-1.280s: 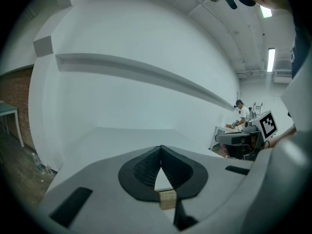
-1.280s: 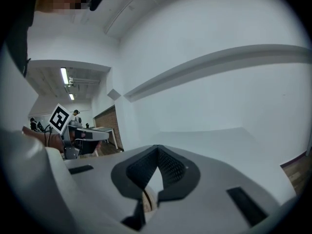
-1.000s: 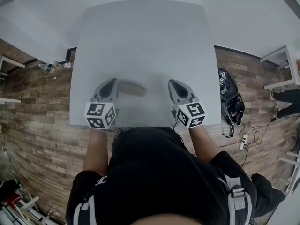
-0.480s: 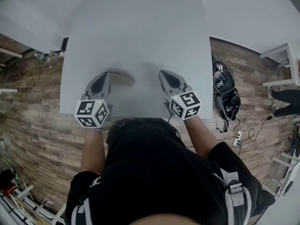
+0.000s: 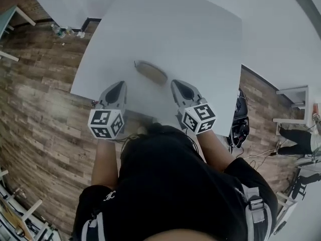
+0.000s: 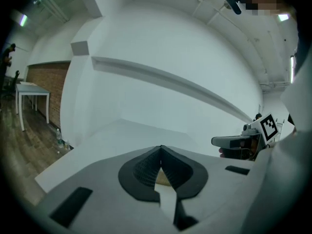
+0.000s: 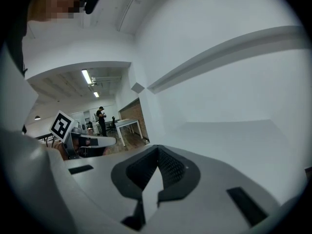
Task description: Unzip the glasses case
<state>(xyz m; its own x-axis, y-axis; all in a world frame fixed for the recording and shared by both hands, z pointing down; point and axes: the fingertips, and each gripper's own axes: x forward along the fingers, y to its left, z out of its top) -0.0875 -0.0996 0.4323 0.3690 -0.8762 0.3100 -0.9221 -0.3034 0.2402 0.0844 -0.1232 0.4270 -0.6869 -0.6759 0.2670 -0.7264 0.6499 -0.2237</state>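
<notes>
The glasses case (image 5: pixel 150 72) is a tan-grey oval lying flat on the white table (image 5: pixel 190 39), ahead of both grippers and between them. My left gripper (image 5: pixel 120 84) is shut and empty, its tip short of the case's left end. My right gripper (image 5: pixel 175 82) is also shut and empty, just to the right of the case and not touching it. In the left gripper view the jaws meet at the left gripper's tip (image 6: pixel 161 148), and a sliver of the tan case (image 6: pixel 164 180) shows low behind them. In the right gripper view the right gripper (image 7: pixel 157 148) is closed over bare table.
The table's near edge (image 5: pixel 100 102) runs just under the grippers, with wood floor (image 5: pixel 45 94) to the left. Dark bags (image 5: pixel 239 127) lie on the floor at the right, bottles (image 5: pixel 65 30) at the far left. A person (image 7: pixel 101 118) stands far off.
Both grippers have shifted across the table. The case, earlier right at the left gripper's tip, now lies farther ahead between the two. Both stay shut.
</notes>
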